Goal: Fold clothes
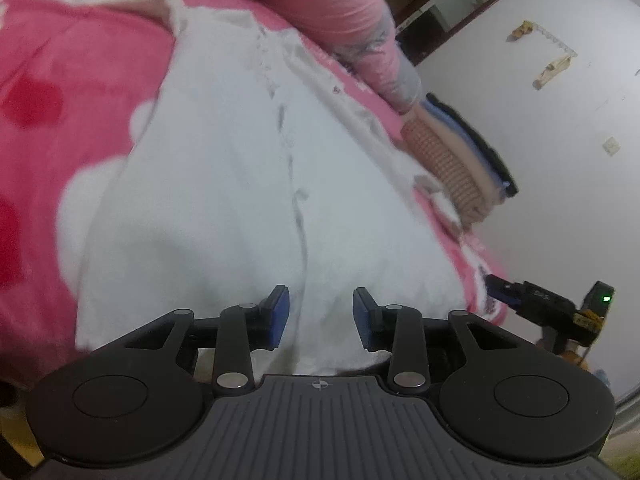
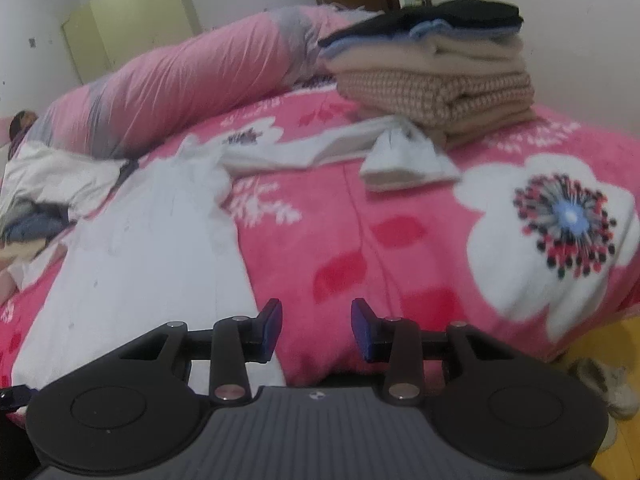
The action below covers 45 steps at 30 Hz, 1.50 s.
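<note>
A white garment lies spread flat on the pink flowered blanket, its buttoned front running away from me. My left gripper hovers over the garment's near edge, open, with nothing between its blue pads. In the right wrist view the same garment lies at the left, one sleeve stretched toward the far right. My right gripper stands open over the blanket just right of the garment's edge, holding nothing. The right gripper's tip also shows at the left view's right side.
A stack of folded clothes sits at the far right of the bed, also seen as a stack in the left view. A rolled pink duvet lies along the back. More loose clothes are piled at far left. Shoes rest on the floor.
</note>
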Available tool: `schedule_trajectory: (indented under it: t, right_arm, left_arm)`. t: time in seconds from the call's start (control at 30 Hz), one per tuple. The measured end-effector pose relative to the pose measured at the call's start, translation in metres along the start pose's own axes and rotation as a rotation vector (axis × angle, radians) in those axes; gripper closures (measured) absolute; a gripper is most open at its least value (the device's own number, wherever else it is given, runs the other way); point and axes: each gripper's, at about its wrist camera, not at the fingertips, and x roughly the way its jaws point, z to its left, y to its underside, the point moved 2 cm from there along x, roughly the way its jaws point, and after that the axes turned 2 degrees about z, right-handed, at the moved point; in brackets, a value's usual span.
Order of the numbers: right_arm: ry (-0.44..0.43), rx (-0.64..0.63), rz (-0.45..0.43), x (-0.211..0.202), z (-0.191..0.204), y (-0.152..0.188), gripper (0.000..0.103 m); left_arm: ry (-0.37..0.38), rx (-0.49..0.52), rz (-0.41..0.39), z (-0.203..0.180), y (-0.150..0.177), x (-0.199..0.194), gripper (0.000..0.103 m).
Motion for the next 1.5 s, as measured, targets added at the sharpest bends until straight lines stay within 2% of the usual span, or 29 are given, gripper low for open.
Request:
schedule_trajectory:
  t: [0.1, 0.23, 0.33, 0.43, 0.57, 0.63, 0.7, 0.73, 0.8, 0.83, 0.87, 1.0, 1.1, 1.27, 1.3, 1.37, 1.5]
  right_arm:
    - [-0.028, -0.020, -0.024, 0.013, 0.009, -0.022, 0.063]
    - [-0.099, -0.017, -0.031, 0.042, 0.023, -0.059, 0.060]
    - [-0.184, 0.039, -0.022, 0.076, 0.032, -0.093, 0.043]
    - [-0.280, 0.190, 0.038, 0.129, 0.029, -0.125, 0.036]
    - [-0.383, 0.512, 0.192, 0.214, 0.012, -0.150, 0.033]
    - [-0.324, 0.610, 0.247, 0.253, 0.006, -0.157, 0.033]
    - [-0.256, 0.621, 0.232, 0.280, 0.002, -0.167, 0.033]
    - [-0.253, 0.621, 0.211, 0.288, 0.002, -0.171, 0.035]
    - [-0.246, 0.620, 0.168, 0.302, 0.001, -0.179, 0.048]
    - [-0.238, 0.614, 0.144, 0.304, 0.000, -0.182, 0.085]
    - [-0.230, 0.609, 0.119, 0.306, -0.001, -0.186, 0.102]
    - [-0.150, 0.593, 0.009, 0.307, -0.014, -0.200, 0.102]
    - [-0.093, 0.600, 0.006, 0.316, -0.028, -0.204, 0.102]
    - [-0.069, 0.609, 0.092, 0.331, -0.040, -0.200, 0.094]
    - [-0.074, 0.612, 0.104, 0.326, -0.041, -0.199, 0.090]
    - [-0.077, 0.587, 0.127, 0.308, -0.039, -0.198, 0.058]
    - [-0.027, 0.427, 0.179, 0.269, -0.022, -0.194, 0.054]
  left_arm:
    - [0.038, 0.009, -0.013, -0.010, -0.017, 0.003, 0.062]
    - [0.075, 0.052, -0.006, -0.026, -0.047, 0.032, 0.059]
    - [0.058, 0.083, -0.014, -0.031, -0.072, 0.061, 0.059]
    - [-0.005, 0.101, -0.037, -0.026, -0.090, 0.087, 0.059]
    - [-0.064, 0.062, -0.046, -0.006, -0.100, 0.112, 0.059]
    - [-0.047, 0.026, -0.040, 0.004, -0.100, 0.115, 0.059]
    - [-0.033, 0.032, -0.050, 0.007, -0.099, 0.114, 0.059]
    - [-0.033, 0.045, -0.052, 0.007, -0.098, 0.114, 0.060]
    - [-0.034, 0.063, -0.056, 0.006, -0.096, 0.113, 0.060]
    - [-0.034, 0.069, -0.059, 0.006, -0.094, 0.112, 0.060]
    - [-0.035, 0.074, -0.063, 0.006, -0.093, 0.112, 0.060]
    - [-0.036, 0.081, -0.073, 0.006, -0.091, 0.108, 0.060]
    - [-0.035, 0.080, -0.077, 0.007, -0.091, 0.109, 0.060]
    - [-0.042, 0.086, -0.078, 0.006, -0.091, 0.109, 0.061]
    - [-0.044, 0.088, -0.078, 0.005, -0.091, 0.108, 0.061]
    - [-0.047, 0.091, -0.082, 0.005, -0.091, 0.108, 0.061]
    - [-0.046, 0.101, -0.097, 0.006, -0.088, 0.107, 0.061]
